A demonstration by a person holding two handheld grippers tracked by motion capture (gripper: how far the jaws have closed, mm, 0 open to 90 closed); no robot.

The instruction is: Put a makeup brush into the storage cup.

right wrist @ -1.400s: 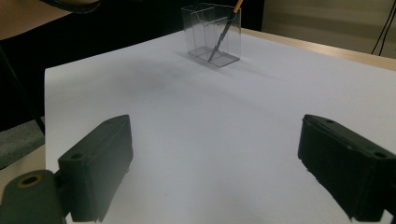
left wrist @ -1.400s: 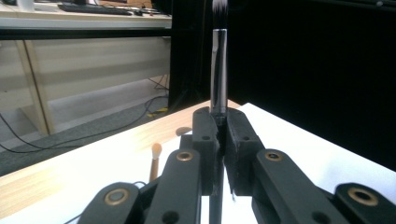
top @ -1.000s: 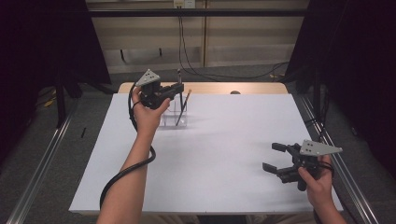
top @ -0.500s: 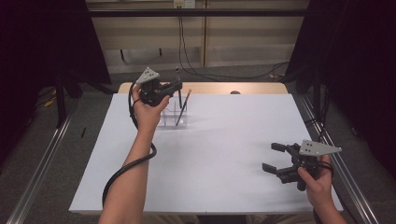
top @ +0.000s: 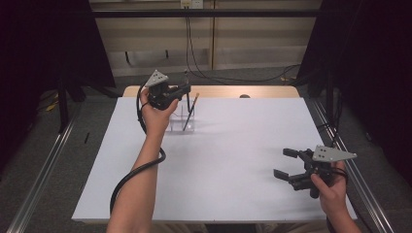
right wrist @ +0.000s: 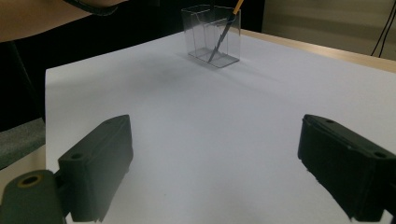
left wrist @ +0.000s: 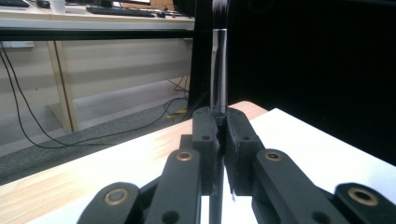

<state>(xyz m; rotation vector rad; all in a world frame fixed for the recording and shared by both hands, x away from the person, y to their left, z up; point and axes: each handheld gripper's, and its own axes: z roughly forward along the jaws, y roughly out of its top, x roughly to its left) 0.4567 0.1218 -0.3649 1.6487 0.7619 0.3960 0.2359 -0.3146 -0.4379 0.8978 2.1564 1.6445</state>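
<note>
My left gripper [top: 182,90] hovers at the far left of the table, just above a clear plastic holder [top: 180,122]. Its jaws are shut on a slim dark brush [left wrist: 218,70] that stands upright between the pads, bristles at the top. The brush's upper end [top: 186,76] pokes up past the gripper. A pencil-like stick with a yellow end [top: 191,110] leans inside the holder [right wrist: 212,42]. Low at the near right, my right gripper [top: 285,163] stands open over the white tabletop, and its two jaws [right wrist: 215,163] are wide apart with nothing between them.
The white table surface [top: 233,145] stretches between the two hands. A wooden strip [top: 272,91] runs along the far edge with a small dark object [top: 244,96] on it. Metal rails flank the table at left [top: 43,165] and right [top: 359,184].
The left hand has edged slightly upward with the brush still gripped. The right hand and its gripper have stayed put.
</note>
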